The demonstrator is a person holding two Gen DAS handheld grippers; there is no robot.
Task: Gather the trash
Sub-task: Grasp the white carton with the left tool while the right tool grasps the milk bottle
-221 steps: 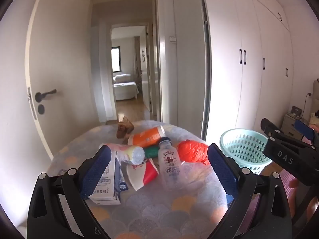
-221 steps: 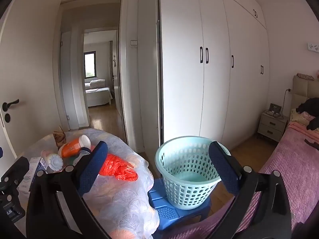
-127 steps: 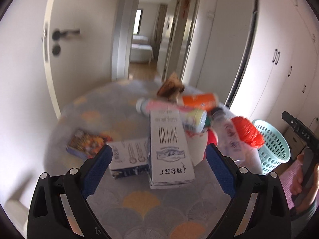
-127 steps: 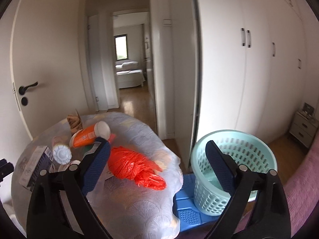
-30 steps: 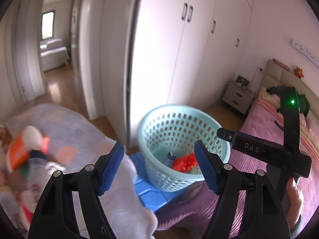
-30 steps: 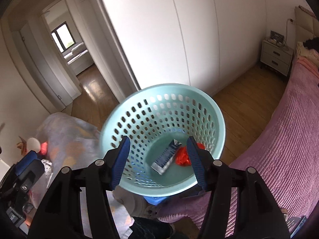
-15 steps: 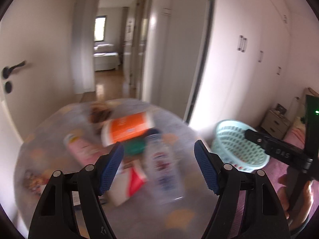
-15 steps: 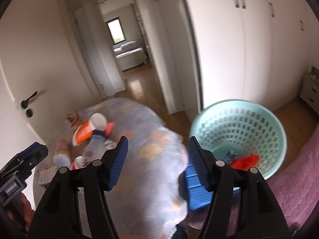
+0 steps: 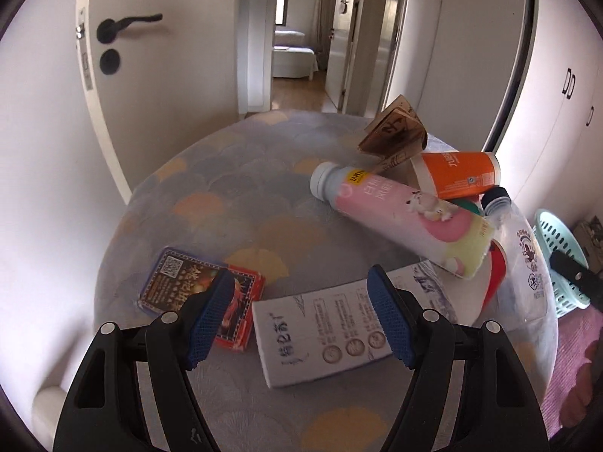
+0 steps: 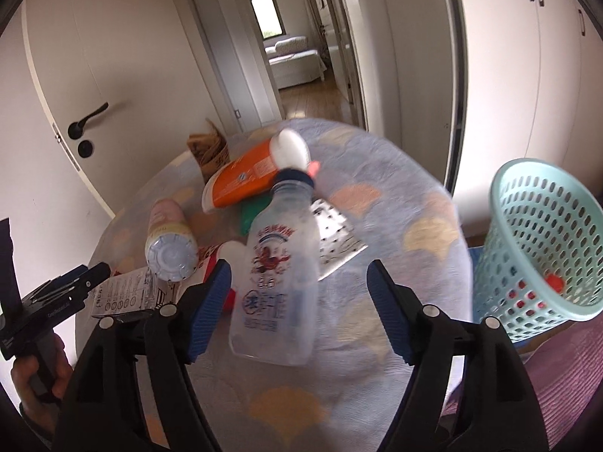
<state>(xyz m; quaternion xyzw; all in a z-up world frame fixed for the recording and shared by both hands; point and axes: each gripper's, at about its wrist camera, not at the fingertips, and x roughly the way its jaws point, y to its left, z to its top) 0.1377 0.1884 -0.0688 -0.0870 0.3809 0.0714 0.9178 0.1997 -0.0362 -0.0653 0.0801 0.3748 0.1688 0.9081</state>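
Task was partly done, by my read: basket (image 10: 535,241) off the surface's (image 9: 226,173) right edge held something red, most trash remained. Left hand-held gripper (image 9: 299,320) was spread wide, empty, over the white carton (image 9: 320,333). Right hand-held gripper (image 10: 297,310) was also wide apart, empty, framing the clear bottle (image 10: 280,282). Pink bottle (image 9: 403,226), orange cup (image 9: 456,175), red packet (image 9: 199,295), brown bag (image 9: 394,132) still lay on the surface.

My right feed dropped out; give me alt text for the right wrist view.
The open right gripper frames a clear bottle lying on the round table, not yet gripped. Orange cup and pink bottle lie behind; mint basket stands right.
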